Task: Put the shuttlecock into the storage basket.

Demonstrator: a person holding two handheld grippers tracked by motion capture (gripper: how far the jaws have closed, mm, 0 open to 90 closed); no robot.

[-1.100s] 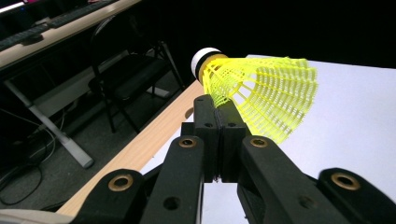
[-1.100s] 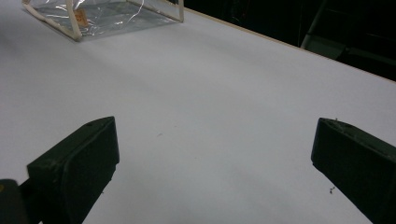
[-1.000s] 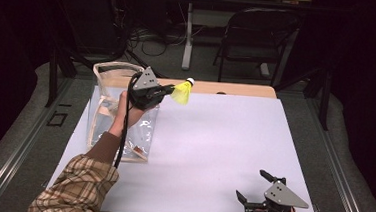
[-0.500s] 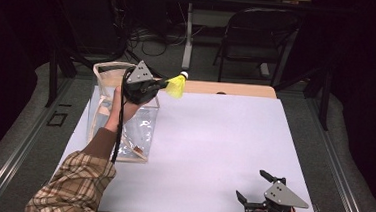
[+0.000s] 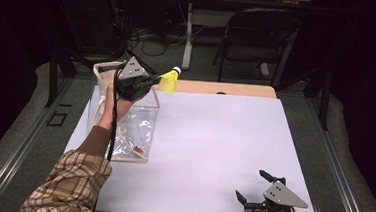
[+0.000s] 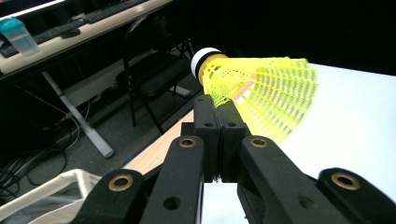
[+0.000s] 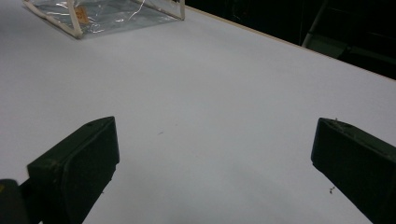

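Slippage is the main risk: the left tongs [image 5: 153, 81] pinch only the thin mesh skirt of the yellow shuttlecock [image 5: 169, 79], held aloft just beside the clear bag [image 5: 124, 131]. Right tongs [image 5: 254, 187] rest released on the surface [image 5: 214, 138].

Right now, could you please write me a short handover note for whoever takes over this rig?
Left gripper: shut on the skirt of the yellow shuttlecock, held in the air at the far right corner of the clear bag.
Right gripper: open, holding nothing, low over the white table at its near right corner.
Done: shuttlecock picked up.
Left: probably lower it into the bag's open top and release; the shuttlecock is not yet inside.
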